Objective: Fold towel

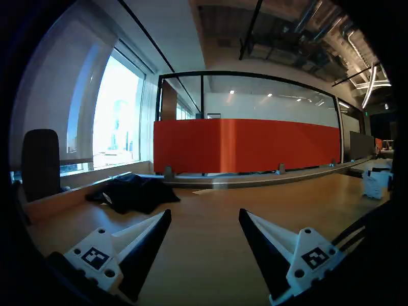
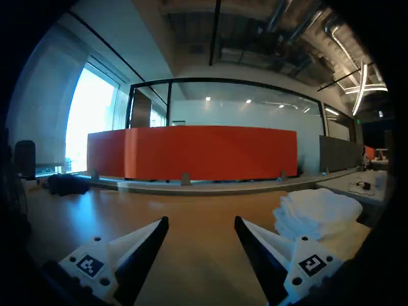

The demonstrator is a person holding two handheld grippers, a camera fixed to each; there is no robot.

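Observation:
A pile of white towels lies on the wooden table in the right gripper view, just right of my right gripper, which is open and holds nothing. The same white pile appears far right in the left gripper view. My left gripper hovers low over the bare table, open and empty. A crumpled dark cloth lies ahead and left of the left gripper, and it shows small and far off as a dark heap in the right gripper view.
An orange partition panel runs along the table's far edge, with glass above it. A dark chair back stands at the left by the bright window. More desks lie to the far right.

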